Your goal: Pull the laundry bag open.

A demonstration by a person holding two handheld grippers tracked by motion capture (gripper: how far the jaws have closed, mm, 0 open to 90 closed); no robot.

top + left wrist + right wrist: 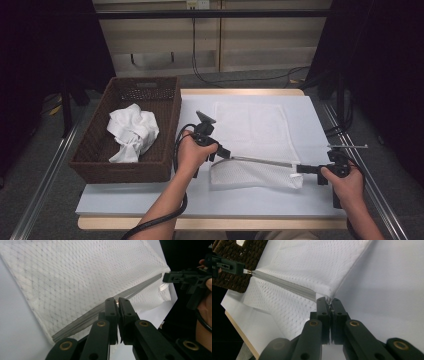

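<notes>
One mesh laundry bag point(255, 131) on the surface point(150, 197), zipper edge running left-right, stretched between two tongs: left point(226, 152) clenched on the zipper pull, right point(299, 169) clenched on the bag's corner.

Wicker basket point(95, 150) with white cloth point(132, 131)

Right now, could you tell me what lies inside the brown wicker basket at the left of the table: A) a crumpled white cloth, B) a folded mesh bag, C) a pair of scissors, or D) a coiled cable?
A: in the high view a bunched white cloth sits in the wicker basket, while the mesh bag is held between the two grippers on the table.
</notes>
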